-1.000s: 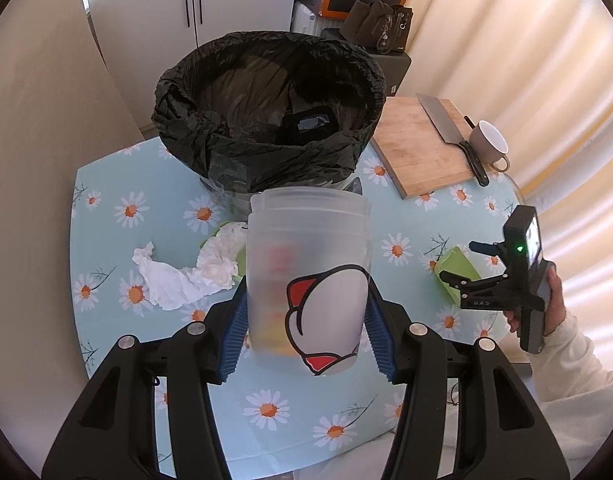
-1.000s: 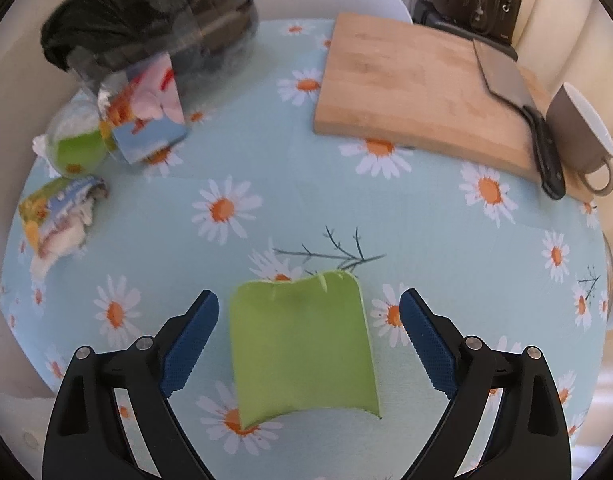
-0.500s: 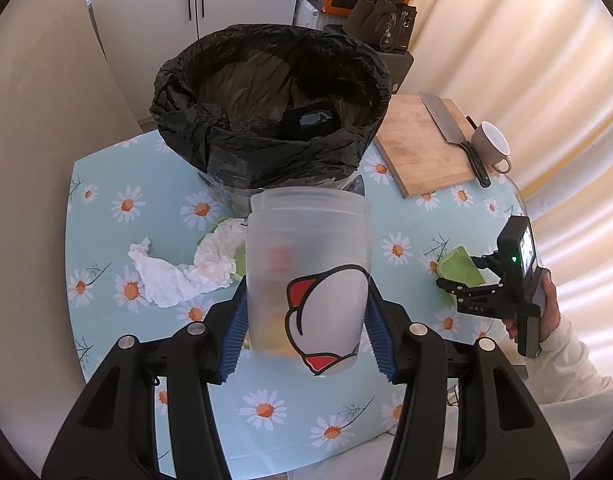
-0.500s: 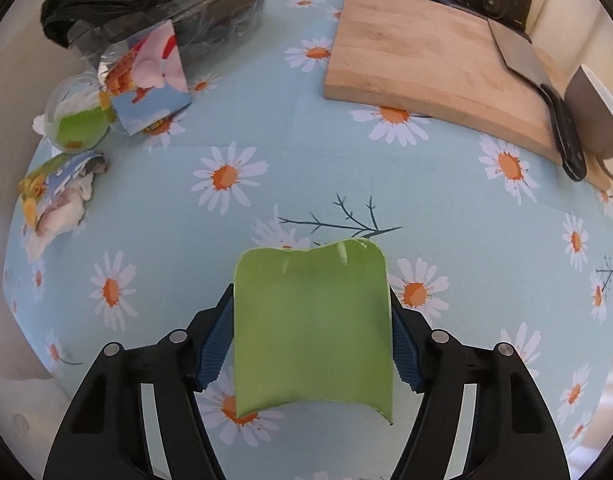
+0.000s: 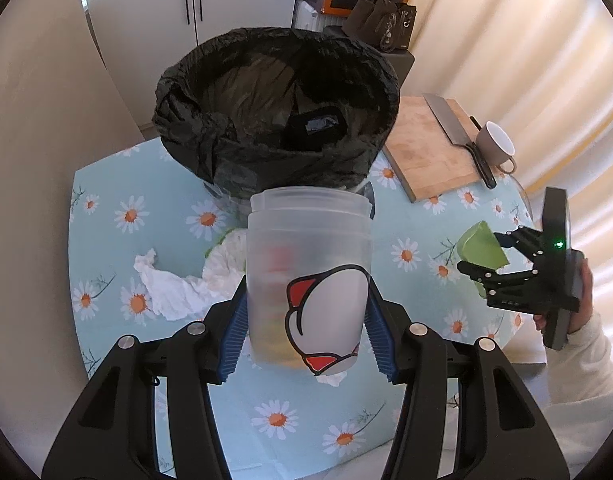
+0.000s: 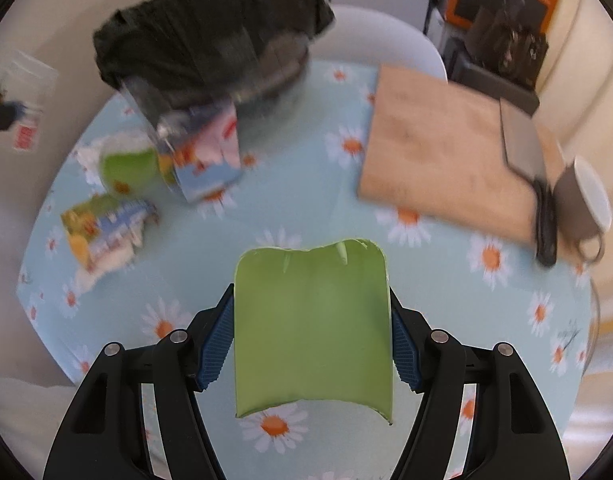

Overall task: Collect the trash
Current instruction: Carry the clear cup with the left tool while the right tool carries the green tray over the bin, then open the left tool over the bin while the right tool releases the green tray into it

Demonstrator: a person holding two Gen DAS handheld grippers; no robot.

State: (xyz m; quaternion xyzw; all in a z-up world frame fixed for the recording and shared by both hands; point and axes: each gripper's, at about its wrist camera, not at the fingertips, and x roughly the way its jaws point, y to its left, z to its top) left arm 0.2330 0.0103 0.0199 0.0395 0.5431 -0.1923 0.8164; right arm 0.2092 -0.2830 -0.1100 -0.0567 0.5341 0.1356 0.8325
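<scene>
My left gripper (image 5: 306, 332) is shut on a frosted plastic cup (image 5: 308, 276) with a red and white print, held upright above the table in front of the bin. The bin (image 5: 274, 116) is lined with a black bag and stands at the table's far side. My right gripper (image 6: 311, 344) is shut on a curved green piece of plastic (image 6: 311, 328) and holds it lifted above the table; it also shows in the left wrist view (image 5: 482, 264) at the right. Crumpled white tissue (image 5: 174, 284) lies left of the cup.
A cutting board (image 6: 446, 152) with a cleaver (image 6: 522, 148) and a grey mug (image 6: 582, 204) sit at the right. Colourful wrappers (image 6: 102, 232), a green cup (image 6: 126, 168) and a printed carton (image 6: 210, 164) lie near the bin (image 6: 210, 36). The tablecloth (image 5: 274, 412) has daisies.
My right gripper closed on the green piece and lifted it off the table. My left gripper rose with the cup, closer to the bin.
</scene>
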